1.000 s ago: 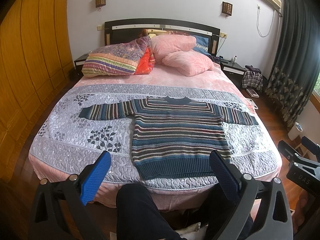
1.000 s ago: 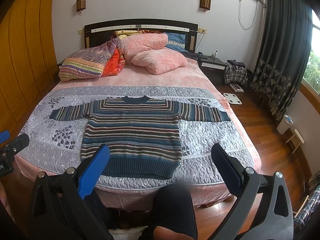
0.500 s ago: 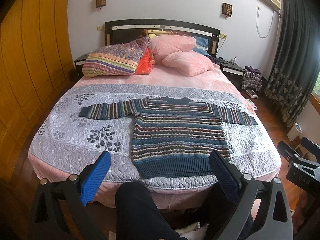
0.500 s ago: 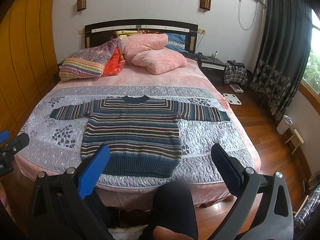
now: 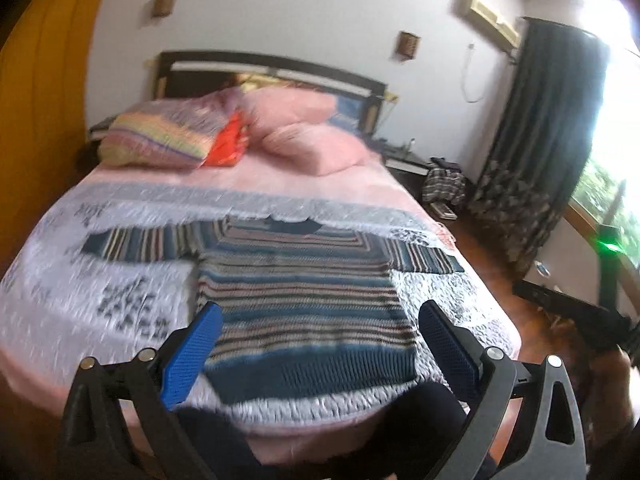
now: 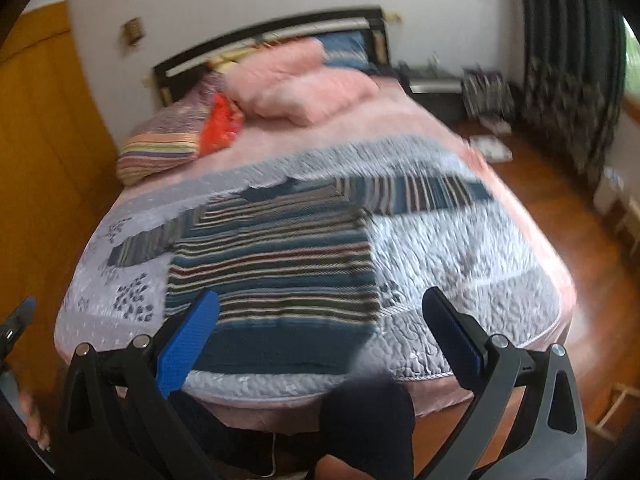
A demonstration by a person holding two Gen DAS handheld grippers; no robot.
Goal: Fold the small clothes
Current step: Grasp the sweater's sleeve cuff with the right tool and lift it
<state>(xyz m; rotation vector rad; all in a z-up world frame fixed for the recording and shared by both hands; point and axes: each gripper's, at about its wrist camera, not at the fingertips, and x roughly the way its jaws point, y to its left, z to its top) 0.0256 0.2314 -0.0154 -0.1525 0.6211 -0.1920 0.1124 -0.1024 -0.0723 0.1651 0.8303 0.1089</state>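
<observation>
Nearest to me, the left hand-held gripper (image 5: 316, 344) is hanging released above the foot of the bed, its blue pads (image 5: 191, 360) standing wide apart with nothing between them. The right hand-held gripper (image 6: 320, 332) is doing the same, fingers spread and grasping nothing. Below both views I am seeing dark trouser legs (image 6: 368, 420) against the near edge of the mattress. In the left wrist view the right hand-held gripper is showing as a dark shape at the right margin; in the right wrist view a sliver of the left one is showing at the left margin.

Just past the fingertips, the striped sweater (image 5: 304, 300) is lying flat and face up on the grey quilted bedspread (image 5: 100, 304), its dark blue hem nearest me, its collar pointing toward the headboard, and both sleeves stretched straight out to the sides. Neither hand-held gripper is touching it.

Further on, the pink sheet is running up to a striped cushion (image 5: 160, 140), an orange cushion beside it, and two pink pillows (image 6: 296, 84) stacked against the dark headboard (image 5: 272, 68). Both views are blurring, so finer detail is escaping me. Beyond the bed's right side, dark curtains (image 5: 552, 128) are hanging by a bright window over the wooden floor.
</observation>
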